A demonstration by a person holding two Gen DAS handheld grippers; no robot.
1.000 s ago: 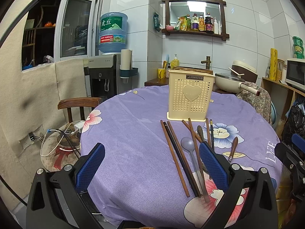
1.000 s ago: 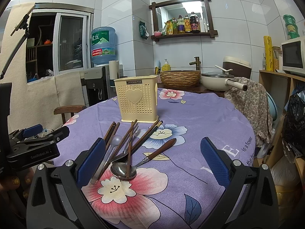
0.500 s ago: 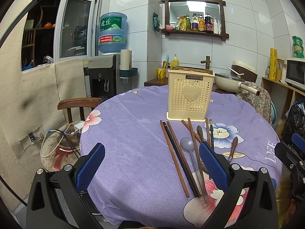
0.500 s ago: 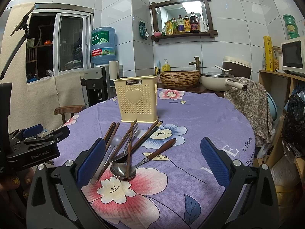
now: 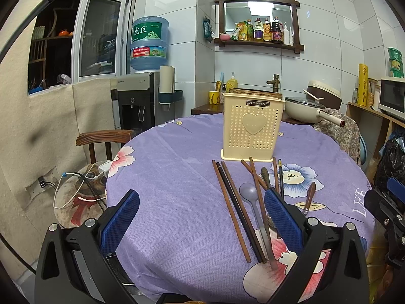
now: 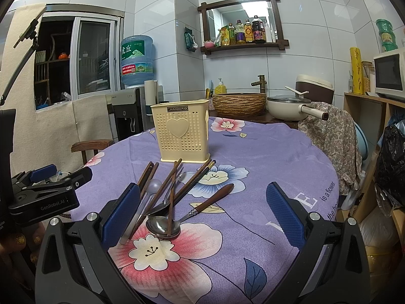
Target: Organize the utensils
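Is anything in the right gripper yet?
No, the right gripper is open and empty, with the wood-handled spoon and chopsticks lying on the tablecloth.

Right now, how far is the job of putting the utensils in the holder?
Nothing looks done: the chopsticks, the metal spoon and the grey spoon all lie on the tablecloth before the cream holder. Nothing is in hand: left gripper and right gripper are open. All sorting is left.

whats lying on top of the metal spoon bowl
One brown chopstick lies across the metal spoon bowl, its end resting inside. The bowl's underside is hidden against the tablecloth.
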